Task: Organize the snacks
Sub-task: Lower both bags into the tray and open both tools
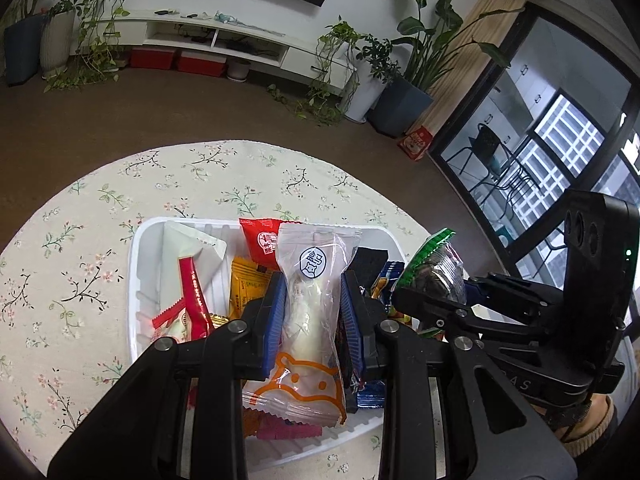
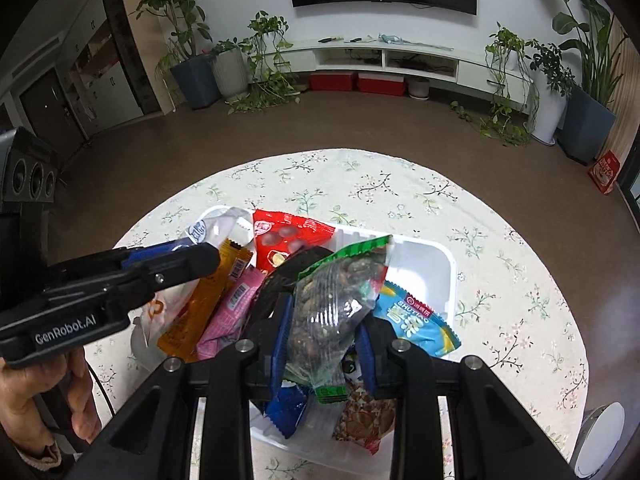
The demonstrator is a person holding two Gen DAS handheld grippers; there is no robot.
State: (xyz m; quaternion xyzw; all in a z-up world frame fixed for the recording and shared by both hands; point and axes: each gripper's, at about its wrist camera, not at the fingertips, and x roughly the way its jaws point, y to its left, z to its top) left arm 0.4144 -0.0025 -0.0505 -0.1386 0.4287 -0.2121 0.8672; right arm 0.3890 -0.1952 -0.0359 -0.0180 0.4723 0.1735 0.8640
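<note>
Left gripper: jaws closed on a clear snack packet, frame centre, held above the white tray. Right gripper: jaws clamped on a green-edged nut packet, lower centre, over the same tray. Loose snacks fill the tray: red packet, blue packet. Tray sits on a floral tablecloth.

Even daylight, sharp, fisheye-warped edges

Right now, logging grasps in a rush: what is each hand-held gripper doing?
Left hand-held gripper: closed on the clear white-snack packet.
Right hand-held gripper: closed on the green-edged nut packet.
</note>
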